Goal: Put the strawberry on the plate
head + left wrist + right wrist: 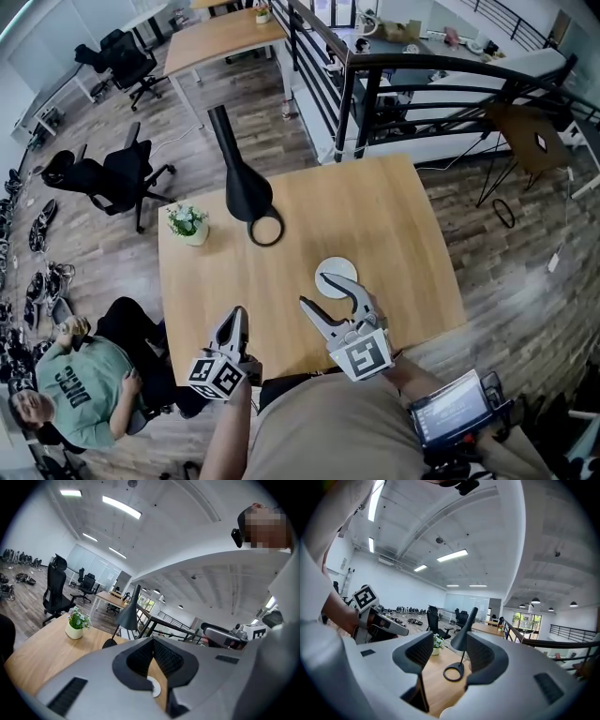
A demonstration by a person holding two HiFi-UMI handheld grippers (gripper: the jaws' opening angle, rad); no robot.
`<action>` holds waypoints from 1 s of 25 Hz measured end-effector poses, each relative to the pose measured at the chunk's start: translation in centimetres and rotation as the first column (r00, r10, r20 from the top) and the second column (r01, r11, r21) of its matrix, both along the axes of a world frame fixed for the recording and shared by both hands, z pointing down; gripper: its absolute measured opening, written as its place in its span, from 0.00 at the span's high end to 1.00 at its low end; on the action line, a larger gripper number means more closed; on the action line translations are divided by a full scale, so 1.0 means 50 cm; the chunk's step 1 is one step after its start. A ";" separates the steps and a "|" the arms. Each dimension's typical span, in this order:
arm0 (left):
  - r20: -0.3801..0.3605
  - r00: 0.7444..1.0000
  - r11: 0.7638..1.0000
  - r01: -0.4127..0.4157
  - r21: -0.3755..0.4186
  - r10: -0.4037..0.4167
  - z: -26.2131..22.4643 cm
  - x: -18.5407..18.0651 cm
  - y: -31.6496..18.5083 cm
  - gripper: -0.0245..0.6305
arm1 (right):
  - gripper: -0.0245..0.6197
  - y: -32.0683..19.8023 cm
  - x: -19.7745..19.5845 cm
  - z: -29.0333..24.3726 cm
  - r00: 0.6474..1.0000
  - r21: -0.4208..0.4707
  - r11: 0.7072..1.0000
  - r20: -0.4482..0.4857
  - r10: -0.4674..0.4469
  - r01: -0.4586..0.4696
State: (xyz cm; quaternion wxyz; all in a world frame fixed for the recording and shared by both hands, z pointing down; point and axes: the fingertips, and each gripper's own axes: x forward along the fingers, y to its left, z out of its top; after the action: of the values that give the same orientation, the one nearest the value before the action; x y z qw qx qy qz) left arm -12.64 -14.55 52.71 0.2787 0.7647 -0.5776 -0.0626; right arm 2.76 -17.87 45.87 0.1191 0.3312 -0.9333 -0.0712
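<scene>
Left gripper (pixel 238 313) (pixel 152 641): held over the table's near edge, towards the left corner; the jaws are brought together at their tips and nothing is gripped between them.
Right gripper (pixel 313 288) (pixel 449 646): held over the near half of the table; the jaws are spread wide and nothing is held between them.
Plate (pixel 336 263) (pixel 153 686): white and round, set on the table (pixel 384 216) nearer the near edge than the far one; one right jaw is seen across it, contact not to be told.
Strawberry: not to be made out in any view.
Lamp (pixel 242 183) (pixel 461 637): black, its ring base set in the far left part of the table.
Potted plant (pixel 187 223) (pixel 76 623): placed by the left edge, just beside the lamp's base.
</scene>
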 end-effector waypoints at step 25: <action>-0.037 0.999 0.999 0.005 -0.039 -0.007 0.020 0.009 0.060 0.96 | 0.73 0.017 0.015 0.053 0.999 -0.115 0.993 0.017 0.029 -0.027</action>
State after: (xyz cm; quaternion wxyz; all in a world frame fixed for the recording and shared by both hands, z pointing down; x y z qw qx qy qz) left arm -12.17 -11.56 53.70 0.3038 0.7561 -0.5758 -0.0663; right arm 3.49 -17.03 48.51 0.1303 0.3374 -0.9322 -0.0129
